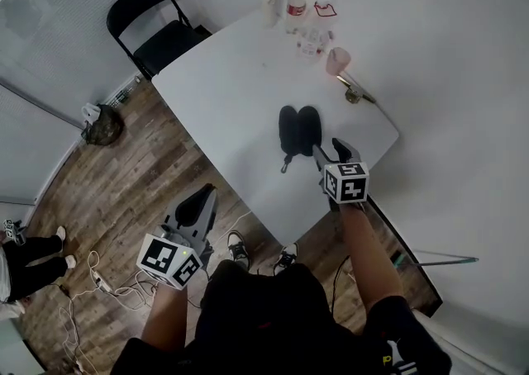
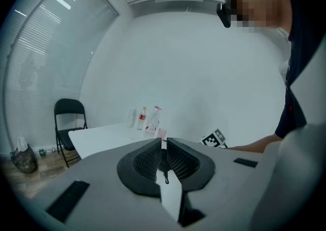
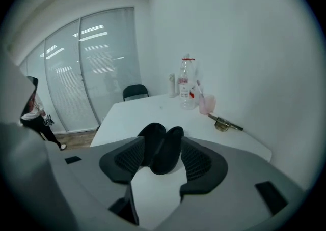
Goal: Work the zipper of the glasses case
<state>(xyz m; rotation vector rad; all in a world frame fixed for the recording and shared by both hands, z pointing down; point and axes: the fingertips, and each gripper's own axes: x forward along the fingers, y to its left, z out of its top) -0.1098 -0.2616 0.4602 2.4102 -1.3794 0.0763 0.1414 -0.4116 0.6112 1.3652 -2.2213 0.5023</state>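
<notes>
The black glasses case (image 1: 298, 130) lies unzipped and spread in two halves on the white table (image 1: 223, 92), a short pull strap (image 1: 286, 164) trailing from its near end. My right gripper (image 1: 333, 152) is at the case's near right corner, its jaws open. In the right gripper view the case (image 3: 165, 153) lies between the spread fingers (image 3: 201, 161), and the pads stand apart from it. My left gripper (image 1: 204, 196) hangs off the table's near edge over the wooden floor, shut on nothing. In its own view the left gripper (image 2: 164, 146) has its pads together.
Bottles (image 1: 296, 3), a clear container and a pink cup (image 1: 338, 59) stand at the table's far corner. A brass-coloured tool (image 1: 355, 92) lies near the right edge. A black folding chair (image 1: 157, 30) stands beyond the table. A bag (image 1: 102, 125) and cables (image 1: 99, 282) lie on the floor at left.
</notes>
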